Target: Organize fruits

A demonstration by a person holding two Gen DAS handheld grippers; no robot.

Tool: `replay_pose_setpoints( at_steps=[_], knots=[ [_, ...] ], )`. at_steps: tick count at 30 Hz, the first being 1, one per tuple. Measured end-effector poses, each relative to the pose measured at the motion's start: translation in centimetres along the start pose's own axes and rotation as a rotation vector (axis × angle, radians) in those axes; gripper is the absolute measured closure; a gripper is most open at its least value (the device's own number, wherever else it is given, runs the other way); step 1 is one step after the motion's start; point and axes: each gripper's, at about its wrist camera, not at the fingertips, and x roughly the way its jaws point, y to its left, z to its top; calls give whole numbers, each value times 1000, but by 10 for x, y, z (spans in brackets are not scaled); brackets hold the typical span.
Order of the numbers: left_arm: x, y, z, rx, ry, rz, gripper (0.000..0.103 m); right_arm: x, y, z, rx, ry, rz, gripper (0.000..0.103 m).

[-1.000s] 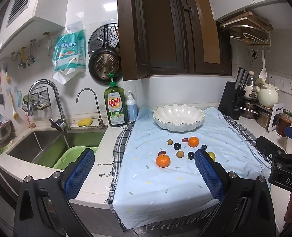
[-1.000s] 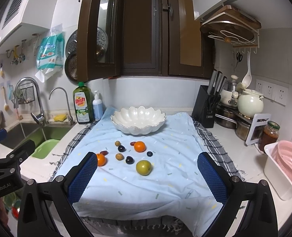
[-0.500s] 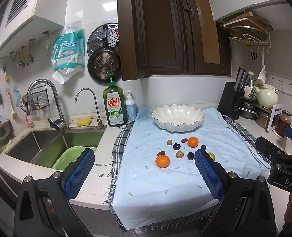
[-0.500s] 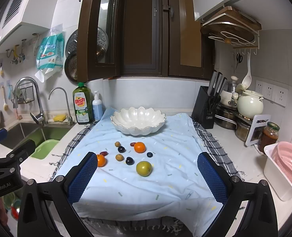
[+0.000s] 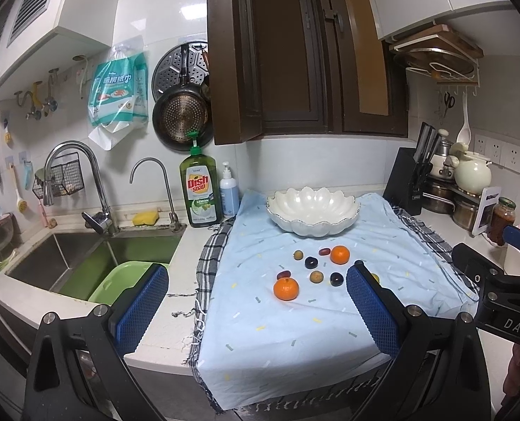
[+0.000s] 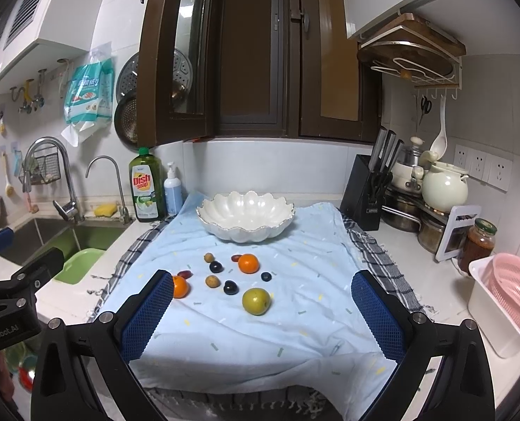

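A white scalloped bowl [image 5: 312, 212] [image 6: 245, 217] stands empty at the back of a light blue cloth [image 5: 288, 315] [image 6: 260, 333]. In front of it lie two oranges [image 5: 286, 288] [image 5: 340, 254], a green fruit [image 6: 256, 301], and several small dark and olive fruits [image 6: 230, 287]. My left gripper [image 5: 256, 312] is open, held back from the near orange with nothing between its pads. My right gripper [image 6: 260, 319] is open too, hanging short of the green fruit. Each gripper shows at the edge of the other's view.
A sink [image 5: 66, 259] with a green basin [image 5: 126, 280] lies left of the cloth, with dish soap [image 5: 200, 193] behind. A knife block [image 6: 368, 196], pots, a jar [image 6: 479, 245] and a pink strainer in a white tub [image 6: 512, 291] crowd the right. An open cabinet door [image 6: 175, 56] hangs above.
The left view has shifted slightly, with the scene drifting a little left. Both grippers remain open and the fruits have not moved.
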Motion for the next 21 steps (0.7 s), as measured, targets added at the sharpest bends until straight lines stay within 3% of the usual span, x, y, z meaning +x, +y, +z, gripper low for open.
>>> replay_pose_setpoints(
  at_steps=[14, 21],
  knots=[
    [12, 6, -3, 14, 24, -16, 0, 13, 3, 7, 5, 11, -9, 1],
    [34, 16, -13, 14, 62, -42, 0, 30, 14, -8, 27, 31, -20, 1]
  ],
)
